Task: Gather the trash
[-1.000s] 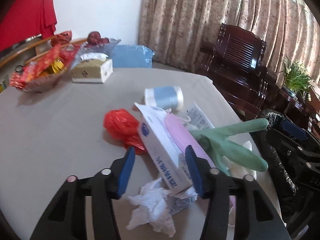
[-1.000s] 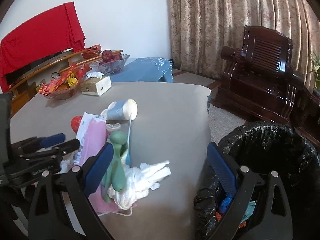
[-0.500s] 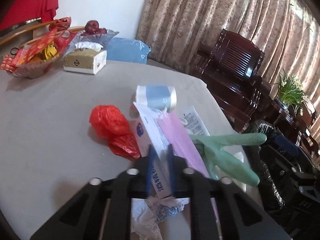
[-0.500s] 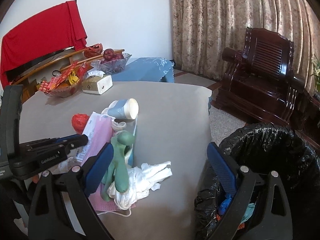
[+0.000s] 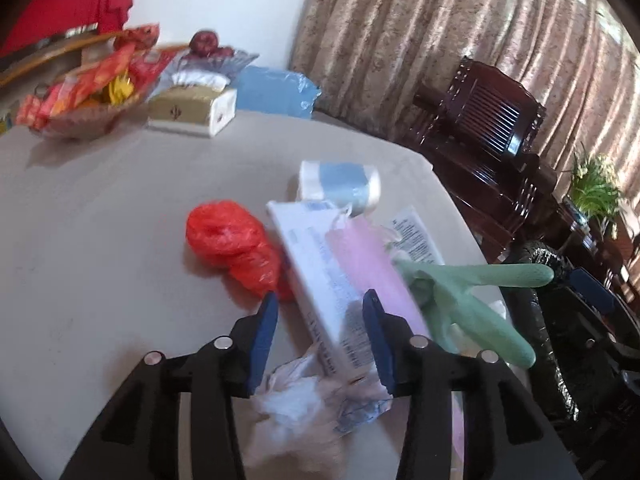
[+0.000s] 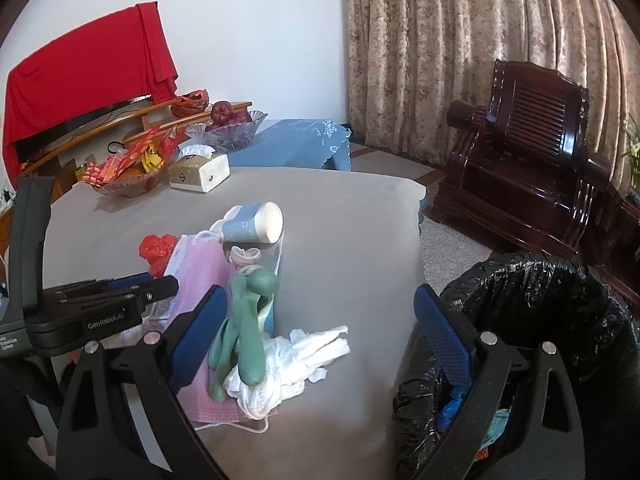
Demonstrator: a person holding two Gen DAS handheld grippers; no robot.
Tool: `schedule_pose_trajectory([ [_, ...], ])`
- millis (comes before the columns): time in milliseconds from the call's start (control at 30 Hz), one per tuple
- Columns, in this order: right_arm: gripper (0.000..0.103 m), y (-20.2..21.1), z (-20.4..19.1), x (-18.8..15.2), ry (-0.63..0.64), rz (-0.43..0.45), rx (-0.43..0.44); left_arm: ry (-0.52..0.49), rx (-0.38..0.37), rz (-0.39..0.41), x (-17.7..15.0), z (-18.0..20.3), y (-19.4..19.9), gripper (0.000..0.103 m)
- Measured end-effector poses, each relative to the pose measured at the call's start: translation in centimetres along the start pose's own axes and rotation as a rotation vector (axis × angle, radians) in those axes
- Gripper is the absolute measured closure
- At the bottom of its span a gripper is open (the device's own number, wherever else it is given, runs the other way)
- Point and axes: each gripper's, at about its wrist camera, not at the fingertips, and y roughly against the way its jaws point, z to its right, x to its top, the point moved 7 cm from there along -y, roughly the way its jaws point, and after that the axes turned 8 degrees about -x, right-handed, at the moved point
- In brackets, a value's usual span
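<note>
Your table (image 6: 340,208) carries the pile of trash near its right edge, and the black-lined trash bin (image 6: 560,320) stands just beside that edge, already holding some scraps. Largest in the pile is the white box (image 5: 320,280), with a pink face mask (image 5: 368,256) lying on it and a green rubber glove (image 5: 460,292) draped across. Your left gripper (image 5: 320,336) is released, jaws straddling the box's near end over crumpled tissue (image 5: 296,400). Your right gripper (image 6: 316,336) hangs wide open above the white plastic bag (image 6: 304,356). You look to be at the grasping step: close the left jaws squarely on the box, then carry it to the bin.
</note>
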Motion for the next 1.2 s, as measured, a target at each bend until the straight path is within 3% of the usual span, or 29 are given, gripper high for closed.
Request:
schedule_pose_trajectory([
  [200, 0.011, -0.1, 0.0, 0.0, 0.0, -0.004, 0.001, 0.014, -0.069, -0.029, -0.2, 0.8, -1.2, 0.057],
  [333, 0.011, -0.1, 0.4, 0.1, -0.007, -0.003, -0.006, 0.027, -0.099, -0.052, -0.2, 1.4, -2.4, 0.047],
  [400, 0.011, -0.1, 0.5, 0.1, -0.008, -0.003, -0.009, 0.058, -0.114, -0.053, -0.1, 1.2, -2.8, 0.048],
  [467, 0.011, -0.2, 0.4, 0.0, -0.009, -0.005, -0.011, 0.072, -0.109, -0.037, 0.1, 1.0, -2.6, 0.057],
  [533, 0.011, -0.4, 0.4, 0.0, -0.01, -0.007, -0.011, 0.056, -0.097, -0.015, 0.5, 1.0, -2.1, 0.079],
  [633, 0.011, -0.4, 0.1, 0.2, -0.006, -0.005, -0.008, 0.036, -0.094, 0.017, 1.3, 1.2, -1.1, 0.103],
  [800, 0.011, -0.2, -0.3, 0.5, 0.007, 0.003, -0.004, 0.023, -0.087, 0.036, 2.0, 0.7, 0.2, 0.103],
  [900, 0.011, -0.1, -0.4, 0.6, 0.017, 0.007, -0.005, -0.002, -0.003, 0.045, 2.1, -0.8, 1.3, 0.103],
  [967, 0.011, -0.2, -0.5, 0.5, 0.016, 0.005, -0.002, -0.023, 0.051, 0.059, 2.2, -1.7, 1.8, 0.092],
  [1033, 0.011, -0.5, -0.8, 0.5, 0.019, 0.003, 0.003, -0.027, 0.094, 0.063, 2.3, -2.8, 1.9, 0.069],
  [1200, 0.011, -0.7, -1.5, 0.8, 0.034, 0.003, 0.012, 0.02, 0.112, 0.034, 2.8, -4.3, 0.2, 0.039],
])
